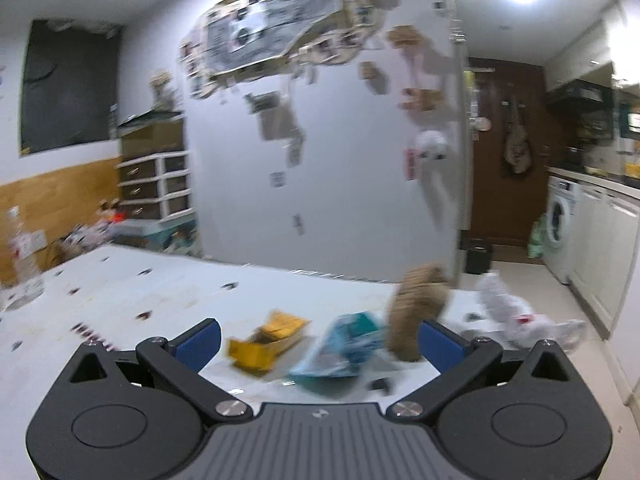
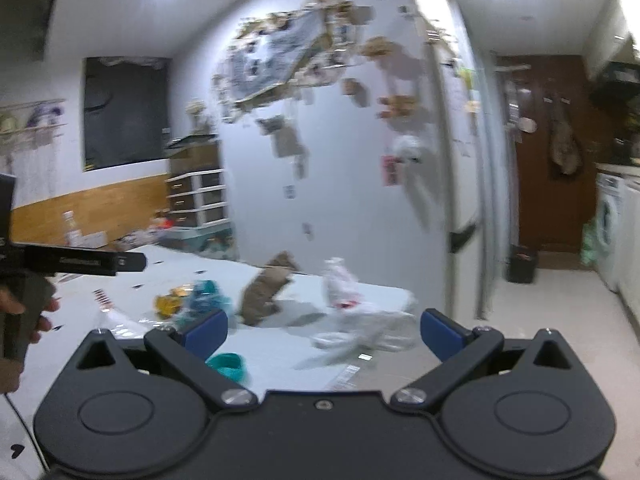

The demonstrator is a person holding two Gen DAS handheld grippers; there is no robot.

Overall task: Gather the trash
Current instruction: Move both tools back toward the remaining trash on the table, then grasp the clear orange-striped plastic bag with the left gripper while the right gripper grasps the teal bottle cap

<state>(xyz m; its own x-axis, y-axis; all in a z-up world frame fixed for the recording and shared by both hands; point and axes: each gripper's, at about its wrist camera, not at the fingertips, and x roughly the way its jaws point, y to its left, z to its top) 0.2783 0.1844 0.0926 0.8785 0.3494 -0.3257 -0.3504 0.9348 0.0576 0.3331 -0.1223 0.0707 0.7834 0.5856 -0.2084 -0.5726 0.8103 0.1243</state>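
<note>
My left claw (image 1: 320, 340) and right claw (image 2: 324, 332) gape wide, empty. Yellow cardboard box (image 1: 266, 342), teal plastic wrapper (image 1: 340, 346), brown crumpled paper (image 1: 416, 308), white plastic bag (image 2: 356, 316) lie uncollected on white table (image 1: 160, 296); nothing gathered yet.

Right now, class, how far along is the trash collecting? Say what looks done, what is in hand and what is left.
Nothing looks collected yet. In hand: nothing; the left tongs and right tongs are both open and empty. Left on the white table: the yellow box, blue wrapper, brown paper bag, white plastic bag and teal ring.
</note>
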